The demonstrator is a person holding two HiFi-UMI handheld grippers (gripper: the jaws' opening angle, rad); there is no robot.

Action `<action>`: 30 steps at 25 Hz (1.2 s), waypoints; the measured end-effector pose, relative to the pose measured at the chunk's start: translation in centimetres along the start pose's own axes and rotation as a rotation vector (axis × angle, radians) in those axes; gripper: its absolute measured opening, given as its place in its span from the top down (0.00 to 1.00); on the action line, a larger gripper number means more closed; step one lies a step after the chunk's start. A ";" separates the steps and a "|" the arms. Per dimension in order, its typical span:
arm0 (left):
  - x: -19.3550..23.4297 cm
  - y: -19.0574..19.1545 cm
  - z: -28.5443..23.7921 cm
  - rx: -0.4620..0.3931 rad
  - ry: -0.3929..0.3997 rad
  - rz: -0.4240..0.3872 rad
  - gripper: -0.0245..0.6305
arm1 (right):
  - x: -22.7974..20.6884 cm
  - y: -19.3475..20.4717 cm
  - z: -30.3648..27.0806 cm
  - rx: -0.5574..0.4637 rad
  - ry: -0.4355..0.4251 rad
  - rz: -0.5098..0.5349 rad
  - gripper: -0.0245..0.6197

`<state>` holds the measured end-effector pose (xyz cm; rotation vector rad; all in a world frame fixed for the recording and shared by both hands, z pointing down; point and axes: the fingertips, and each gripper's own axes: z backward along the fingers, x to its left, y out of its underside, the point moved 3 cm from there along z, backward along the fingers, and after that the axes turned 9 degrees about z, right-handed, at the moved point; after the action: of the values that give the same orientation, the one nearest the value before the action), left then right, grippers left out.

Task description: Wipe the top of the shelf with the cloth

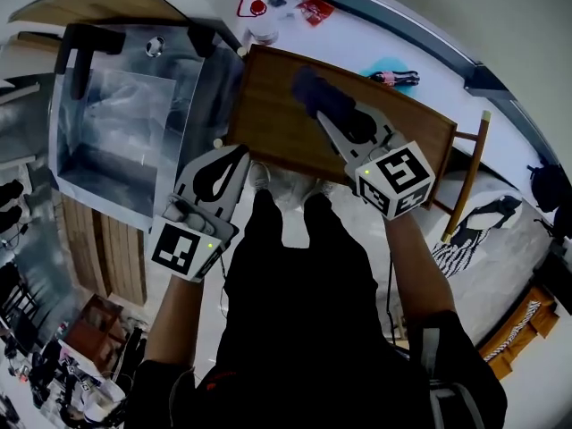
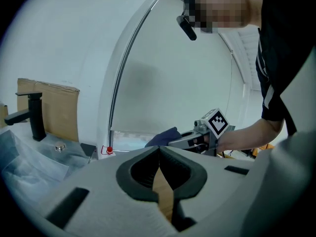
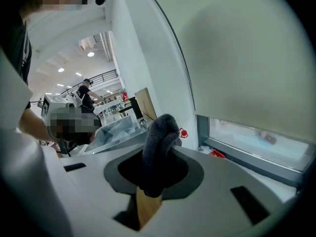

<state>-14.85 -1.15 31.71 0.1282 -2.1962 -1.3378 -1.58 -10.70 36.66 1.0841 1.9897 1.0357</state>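
Nearest the camera, the left gripper (image 2: 159, 151) was held low at the near left corner of the shelf (image 1: 268, 119). Its jaws were pressed together with nothing between them, and only the wood could be seen through the gap below. It was judged to have been parked there as the idle tool, clear of the wiping path.

Further out, the right gripper (image 1: 326, 119) was reached forward over the wooden top with its jaws clamped on the dark cloth (image 1: 311, 89). The cloth was bunched between them, and its free end was laid on the boards toward the far middle of the shelf. The tool was angled downward, presumably so that the fabric and not the hard jaws would be dragged across the wood. The wipe was judged to be under way, though how much of the top had been covered could not be read from the surface.

To the left of the shelf, a steel sink (image 1: 116, 123) was seen wrapped in clear plastic, with a black tap (image 1: 79, 47) stood at its far corner.

Beyond the far edge, a small bottle (image 1: 394, 78) was left lying on something blue, and a red packet (image 1: 315, 9) was set on what appeared to be a white ledge under a window, well apart from the cloth.
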 end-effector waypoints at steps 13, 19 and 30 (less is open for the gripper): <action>4.7 2.5 1.2 0.030 -0.028 0.056 0.93 | -1.0 2.4 -10.1 0.057 -0.006 0.001 0.85; 6.4 3.7 2.0 0.053 -0.033 0.077 0.93 | -1.7 3.5 -14.0 0.116 0.030 0.093 0.85; 8.3 5.3 2.1 0.079 -0.028 0.106 0.93 | -1.5 7.8 -18.7 0.256 0.060 0.213 0.85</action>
<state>-21.85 0.19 38.86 0.0225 -2.2473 -1.2029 -13.14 -15.47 52.73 1.4427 2.1322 0.9467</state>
